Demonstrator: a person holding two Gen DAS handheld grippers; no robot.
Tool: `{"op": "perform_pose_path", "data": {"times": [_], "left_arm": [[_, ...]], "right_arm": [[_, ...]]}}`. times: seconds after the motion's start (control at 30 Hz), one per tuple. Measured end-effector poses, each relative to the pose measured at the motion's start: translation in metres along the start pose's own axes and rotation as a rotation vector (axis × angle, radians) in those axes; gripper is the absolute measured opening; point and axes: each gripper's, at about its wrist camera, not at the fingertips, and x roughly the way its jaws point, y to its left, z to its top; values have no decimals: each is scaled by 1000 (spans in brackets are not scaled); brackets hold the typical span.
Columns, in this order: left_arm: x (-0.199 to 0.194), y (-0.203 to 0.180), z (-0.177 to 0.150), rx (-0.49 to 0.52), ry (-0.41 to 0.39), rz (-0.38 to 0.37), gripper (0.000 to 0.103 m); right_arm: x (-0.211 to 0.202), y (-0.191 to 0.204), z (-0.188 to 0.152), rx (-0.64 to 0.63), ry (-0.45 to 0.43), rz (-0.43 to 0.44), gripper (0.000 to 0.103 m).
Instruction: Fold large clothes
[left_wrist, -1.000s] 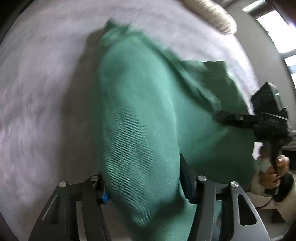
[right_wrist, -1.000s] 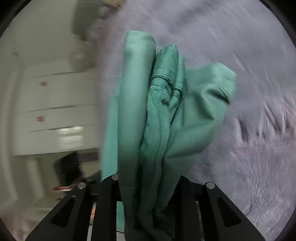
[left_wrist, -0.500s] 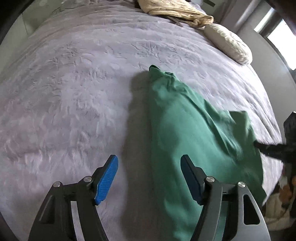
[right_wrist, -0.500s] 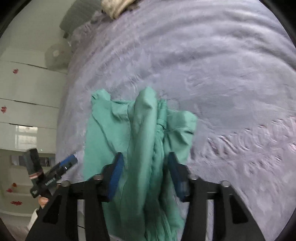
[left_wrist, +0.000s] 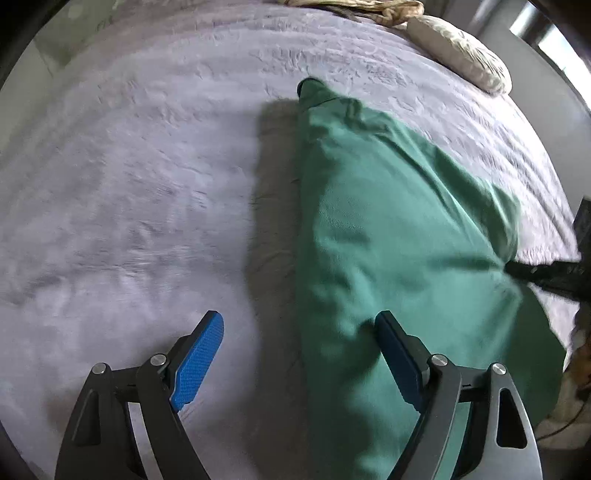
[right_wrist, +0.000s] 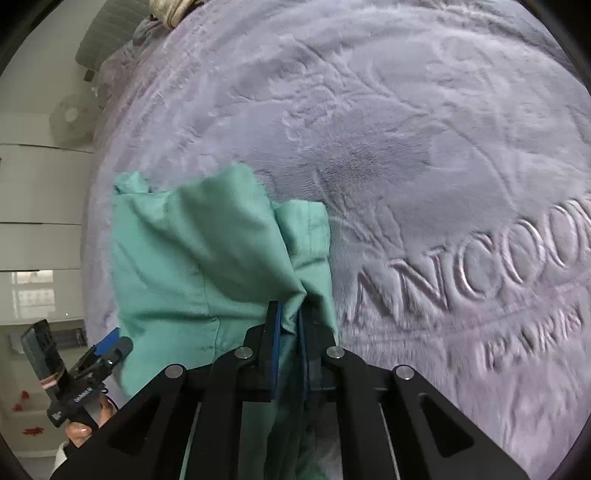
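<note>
1. Two views, left wrist first: the left claw (left_wrist: 299, 354) points steeply down over the bed and its jaws are opening, blue pads wide apart. The left pad (left_wrist: 197, 363) hangs over bare lilac bedspread (left_wrist: 129, 192); the right pad (left_wrist: 397, 360) sits over the green garment (left_wrist: 388, 240), whose near edge runs between the two pads, but neither pad presses on it. My reading: this claw has let the cloth go so that side can settle flat.

2. Ahead and to the right of the left claw, the garment lies as a long folded band reaching away across the bedspread. At its far right corner the dark tip of the right claw (left_wrist: 532, 271) pinches the cloth, likely holding that end taut while the fold is laid.

3. Far beyond, at the bed's head, lie a cream pillow (left_wrist: 461, 55) and a crumpled beige cloth (left_wrist: 369, 7).

4. Right wrist view: the right claw (right_wrist: 290, 332) is nearly closed, jaws closing, with a gathered bunch of the green garment (right_wrist: 192, 258) clamped between its blue pads. The cloth fans out ahead and to the left.

5. Lower left, the left claw (right_wrist: 110, 349) shows, gripped by a hand (right_wrist: 79, 430).

6. Embossed lettering (right_wrist: 480, 273) to the right reads roughly "NCOOO", with "PARIS" below; the edges are cut off.
</note>
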Motion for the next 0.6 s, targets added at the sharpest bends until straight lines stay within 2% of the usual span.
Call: {"op": "perform_pose_path", "data": {"times": [0.2,0.37,0.43,0.6], "left_arm": [[-37,-8,-39,66,26,-32,85],[-31,-23,-84,138,121,-41,85],[-27,-27,-101,169,102,-19,86],[-26,-21,-108,110,93,-23,86]], "right_arm": [[-51,22,-34,-86,-12,-51,9],[-82,48,-84,-203,-5,-89,9],[-82,59,-97,-227,-1,-77,9],[-77,69,-124,-262,48,-74,9]]}}
